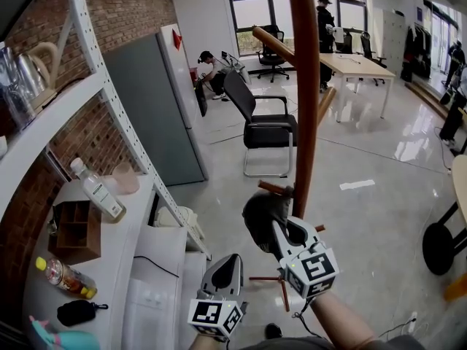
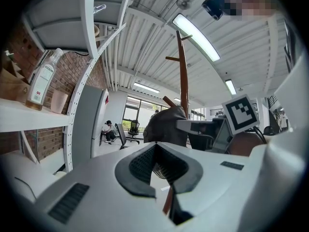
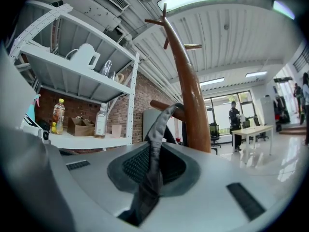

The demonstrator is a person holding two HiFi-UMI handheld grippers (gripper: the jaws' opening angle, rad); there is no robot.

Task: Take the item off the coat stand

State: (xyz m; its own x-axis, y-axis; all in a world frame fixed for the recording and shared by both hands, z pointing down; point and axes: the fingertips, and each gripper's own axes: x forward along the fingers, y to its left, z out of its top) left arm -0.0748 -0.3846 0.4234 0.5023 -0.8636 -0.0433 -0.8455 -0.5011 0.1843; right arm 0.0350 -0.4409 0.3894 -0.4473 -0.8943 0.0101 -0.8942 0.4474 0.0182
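Item (image 3: 153,146), perhaps cap, between right fingers (image 3: 133,166)

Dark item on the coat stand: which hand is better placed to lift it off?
Right: the right tongs are clamped on the dark item's strap at the peg; the left tongs hold nothing, lower and short of the coat stand.

Bottle (image 1: 97,192) — box (image 1: 75,232) — office chair (image 1: 266,131)
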